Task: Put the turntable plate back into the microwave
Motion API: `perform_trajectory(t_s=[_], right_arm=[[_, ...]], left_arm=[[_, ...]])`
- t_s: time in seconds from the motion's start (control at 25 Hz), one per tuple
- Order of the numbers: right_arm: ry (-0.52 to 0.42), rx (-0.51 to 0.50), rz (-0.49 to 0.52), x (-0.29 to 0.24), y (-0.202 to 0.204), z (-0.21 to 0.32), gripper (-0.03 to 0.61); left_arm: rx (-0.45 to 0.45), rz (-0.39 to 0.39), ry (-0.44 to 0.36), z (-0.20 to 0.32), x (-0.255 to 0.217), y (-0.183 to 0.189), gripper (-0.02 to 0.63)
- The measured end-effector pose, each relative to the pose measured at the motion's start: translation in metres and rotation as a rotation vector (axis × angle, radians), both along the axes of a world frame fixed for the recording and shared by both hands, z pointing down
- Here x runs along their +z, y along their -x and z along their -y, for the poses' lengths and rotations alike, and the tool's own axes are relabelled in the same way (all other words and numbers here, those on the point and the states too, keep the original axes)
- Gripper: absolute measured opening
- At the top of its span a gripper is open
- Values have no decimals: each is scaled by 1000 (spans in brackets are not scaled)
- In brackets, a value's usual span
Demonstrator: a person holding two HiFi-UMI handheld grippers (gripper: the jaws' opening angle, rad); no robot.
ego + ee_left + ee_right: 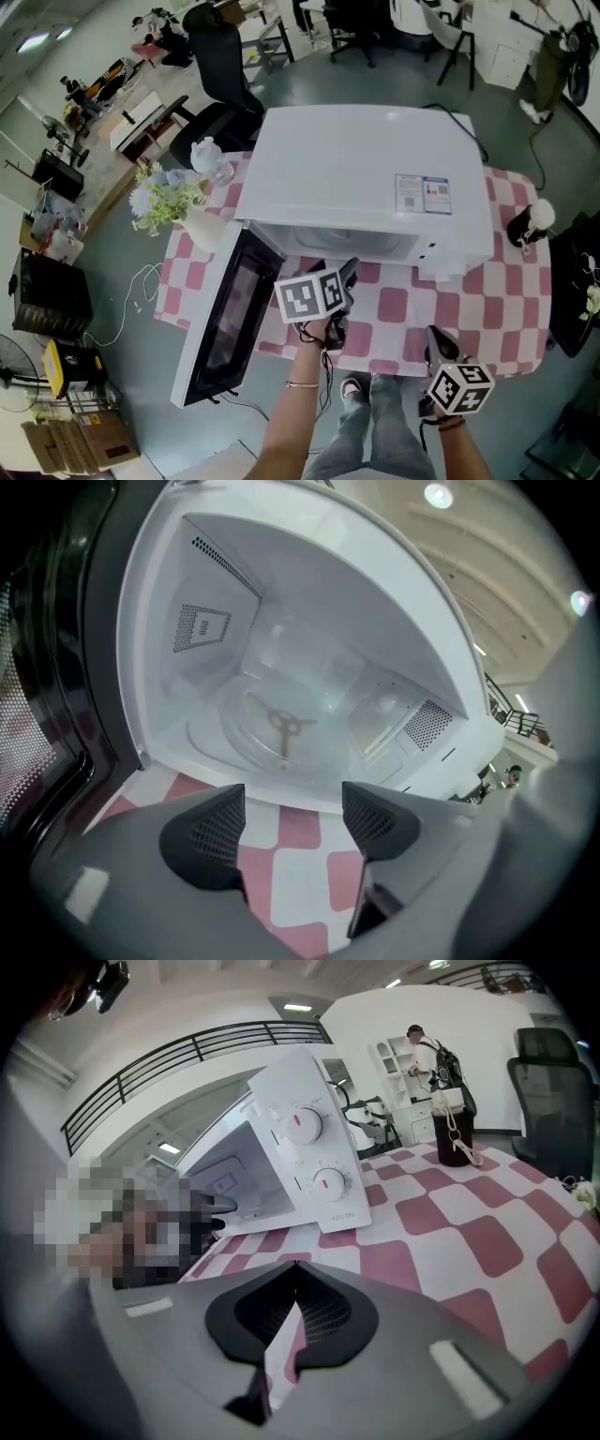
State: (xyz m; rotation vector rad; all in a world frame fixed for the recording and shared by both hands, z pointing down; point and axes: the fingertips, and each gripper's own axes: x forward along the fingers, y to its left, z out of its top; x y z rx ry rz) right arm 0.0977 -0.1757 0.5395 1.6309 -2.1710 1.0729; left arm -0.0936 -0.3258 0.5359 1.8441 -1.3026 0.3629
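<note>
A white microwave [361,183] stands on a pink-and-white checked table [487,309], its door [230,319] swung open to the left. In the left gripper view, a clear round turntable plate [309,752] appears to lie on the cavity floor, and a three-armed hub [285,727] shows through it. My left gripper [339,281] [292,808] hangs just in front of the cavity mouth, open, with only tablecloth between its pads. My right gripper [439,345] [298,1302] is shut on nothing over the table's front edge, to the right of the microwave's dial panel [314,1157].
A vase of flowers [173,202] and a white teapot [206,155] stand left of the microwave. A dark bottle [455,1138] [527,225] is at the table's right end. A black office chair [220,75] is behind. A person [427,1044] stands far off.
</note>
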Motion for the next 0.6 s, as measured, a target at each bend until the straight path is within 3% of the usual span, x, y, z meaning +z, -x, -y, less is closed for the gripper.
perform_trajectory(t_s=[0.36,0.6], right_arm=[[-43,14,-16,-25,11,-15,11],[-88,22,-26,-53,15,-25,11]], left_arm=[[16,0,-94,-38,-30,7,284],[13,83,-190,-65,-58,10,184]])
